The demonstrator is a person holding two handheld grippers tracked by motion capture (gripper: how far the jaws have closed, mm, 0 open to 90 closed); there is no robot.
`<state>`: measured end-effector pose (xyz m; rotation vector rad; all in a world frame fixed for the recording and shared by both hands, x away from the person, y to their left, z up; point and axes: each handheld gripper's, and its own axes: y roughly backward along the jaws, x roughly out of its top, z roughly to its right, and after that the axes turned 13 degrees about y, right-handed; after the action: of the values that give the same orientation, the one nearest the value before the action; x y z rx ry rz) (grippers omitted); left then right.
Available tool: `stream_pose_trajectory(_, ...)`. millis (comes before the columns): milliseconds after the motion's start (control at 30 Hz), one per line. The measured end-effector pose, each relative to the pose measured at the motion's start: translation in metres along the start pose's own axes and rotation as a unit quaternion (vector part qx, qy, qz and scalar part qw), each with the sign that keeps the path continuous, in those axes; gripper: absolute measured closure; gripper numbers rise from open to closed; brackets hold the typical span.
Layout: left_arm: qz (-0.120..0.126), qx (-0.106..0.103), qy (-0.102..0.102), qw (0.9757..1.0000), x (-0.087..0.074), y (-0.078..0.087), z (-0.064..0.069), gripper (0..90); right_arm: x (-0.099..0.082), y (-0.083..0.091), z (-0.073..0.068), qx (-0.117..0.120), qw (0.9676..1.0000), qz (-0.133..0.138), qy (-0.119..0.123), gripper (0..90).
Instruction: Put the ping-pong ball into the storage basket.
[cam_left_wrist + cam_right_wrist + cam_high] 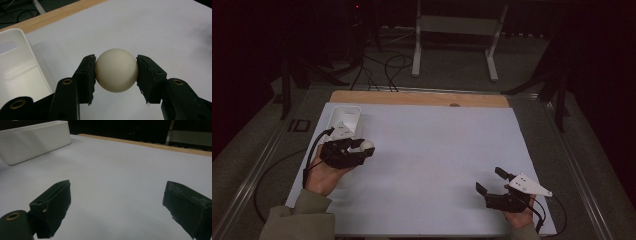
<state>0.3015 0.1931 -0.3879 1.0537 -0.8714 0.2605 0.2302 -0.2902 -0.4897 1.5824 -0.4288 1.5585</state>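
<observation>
Dim room, dark surround; white table lit from above; soft shadows, mild grain.

One cream ball, one white bin, two handheld tools, the left tool and the right tool, one white table, two hands, one white stand on the floor behind

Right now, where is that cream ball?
The ball is clamped in the left gripper, at the left of the high view, just beside the white bin.
</observation>
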Motion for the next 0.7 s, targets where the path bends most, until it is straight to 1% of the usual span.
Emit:
stream_pose_trajectory(367,0.000,0.004,-0.001,1.0000,-0.0004,0.0020,-0.0042,51.5,0.0002,0.0004,0.0003,-0.001,1.0000,0.001,-0.001,7.8)
stream_pose_trajectory(700,0.001,0.007,0.003,1.0000,-0.0010,0.0050,-0.0093,51.5,0.0002,0.0003,0.0003,-0.001,1.0000,0.001,-0.001,7.7)
